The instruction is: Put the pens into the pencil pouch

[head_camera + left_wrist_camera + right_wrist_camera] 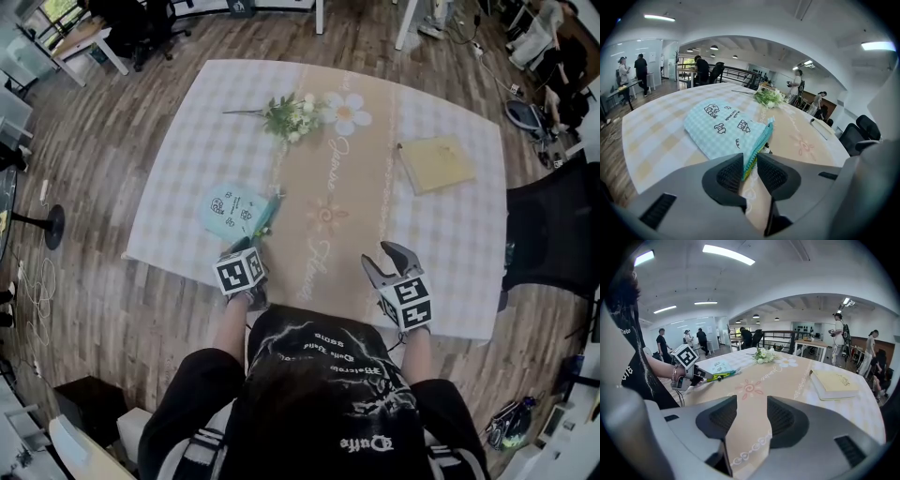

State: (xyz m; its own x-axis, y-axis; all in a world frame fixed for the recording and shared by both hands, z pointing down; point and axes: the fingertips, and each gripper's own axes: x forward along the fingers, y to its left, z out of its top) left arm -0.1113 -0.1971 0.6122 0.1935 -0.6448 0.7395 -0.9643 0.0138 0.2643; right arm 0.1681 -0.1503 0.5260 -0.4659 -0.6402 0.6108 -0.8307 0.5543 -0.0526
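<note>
The left gripper (750, 165) is released, with the zipper edge of the pouch (724, 129) lying loose between its jaws. The right gripper (752, 416), at its three o'clock, gapes empty over the table (787, 376).

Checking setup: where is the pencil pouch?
Head view: the pencil pouch lies left of centre on the table, its edge between the jaws of the left gripper.

I see pouch (232, 212) mint gingham with black doodles; tabletop (187, 150) pale check, tan floral centre band; book (436, 164) cream.
</note>
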